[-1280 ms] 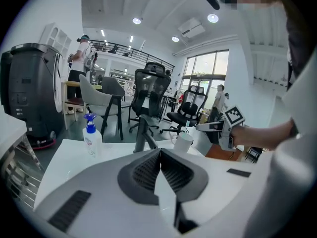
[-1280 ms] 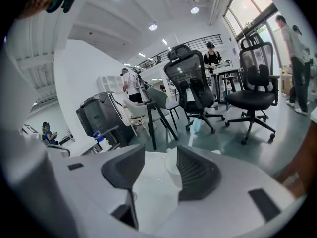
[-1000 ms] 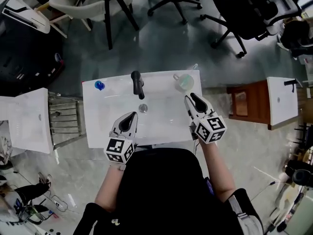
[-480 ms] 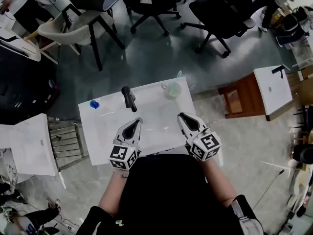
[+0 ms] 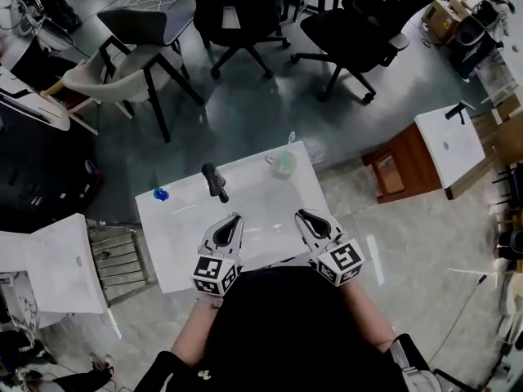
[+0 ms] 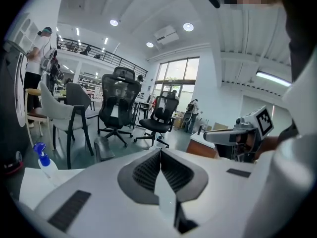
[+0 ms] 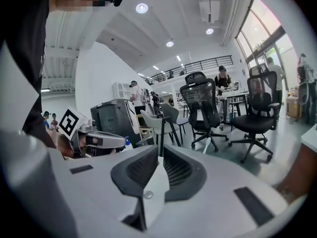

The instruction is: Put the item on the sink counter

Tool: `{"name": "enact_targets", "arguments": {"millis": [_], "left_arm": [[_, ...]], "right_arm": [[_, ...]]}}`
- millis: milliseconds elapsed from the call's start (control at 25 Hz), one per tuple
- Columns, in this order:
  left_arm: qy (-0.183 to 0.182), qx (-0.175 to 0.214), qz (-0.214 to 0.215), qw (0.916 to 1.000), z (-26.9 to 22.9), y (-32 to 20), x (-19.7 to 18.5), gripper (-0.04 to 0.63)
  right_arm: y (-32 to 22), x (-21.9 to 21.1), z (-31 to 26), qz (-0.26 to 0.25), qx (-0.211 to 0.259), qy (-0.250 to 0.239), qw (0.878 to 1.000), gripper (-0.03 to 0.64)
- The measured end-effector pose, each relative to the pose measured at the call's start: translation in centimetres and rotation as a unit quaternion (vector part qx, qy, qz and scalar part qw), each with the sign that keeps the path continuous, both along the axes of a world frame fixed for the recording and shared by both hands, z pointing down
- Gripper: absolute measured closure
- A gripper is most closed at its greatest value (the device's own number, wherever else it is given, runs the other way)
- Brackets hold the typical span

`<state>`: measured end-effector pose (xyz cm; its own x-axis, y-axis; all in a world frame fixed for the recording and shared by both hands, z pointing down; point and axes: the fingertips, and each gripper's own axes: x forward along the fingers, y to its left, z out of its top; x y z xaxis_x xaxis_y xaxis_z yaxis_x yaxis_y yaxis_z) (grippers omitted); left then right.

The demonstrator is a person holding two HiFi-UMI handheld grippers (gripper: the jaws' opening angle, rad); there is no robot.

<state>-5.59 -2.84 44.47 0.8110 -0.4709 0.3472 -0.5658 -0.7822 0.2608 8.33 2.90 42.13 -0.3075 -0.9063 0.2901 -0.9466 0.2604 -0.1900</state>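
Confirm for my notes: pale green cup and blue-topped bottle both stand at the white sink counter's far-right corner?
No. The pale green cup stands at the white sink counter's far-right corner; the blue-topped bottle stands at its far-left corner, per the head view.

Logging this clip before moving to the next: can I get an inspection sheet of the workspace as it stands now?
Surface: white sink counter with a basin in its middle.
Job's things: clear greenish cup holding a toothbrush, upright at the counter's far right corner, touched by neither gripper.
Clutter: small bottle with a blue spray top at the far left corner; black faucet behind the basin.
Grippers: left gripper and right gripper both shut and empty, over the counter's near edge.
Cables: nothing seen on the counter.
Surroundings: black office chairs, a pale chair, another white sink top to the right.
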Motion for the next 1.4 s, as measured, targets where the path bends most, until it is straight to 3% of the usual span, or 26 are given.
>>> {"name": "enact_targets", "arguments": {"millis": [560, 1400], "left_arm": [[-0.019, 0.028, 0.031, 0.9989, -0.8, 0.4, 0.9, 0.572], [-0.019, 0.023, 0.012, 0.9995, -0.3, -1.3, 0.3, 0.572]], "right_arm": [[0.4, 0.1, -0.2, 0.031, 0.003, 0.006, 0.999, 0.571], [-0.7, 0.2, 0.3, 0.028, -0.001, 0.003, 1.000, 0.571]]}}
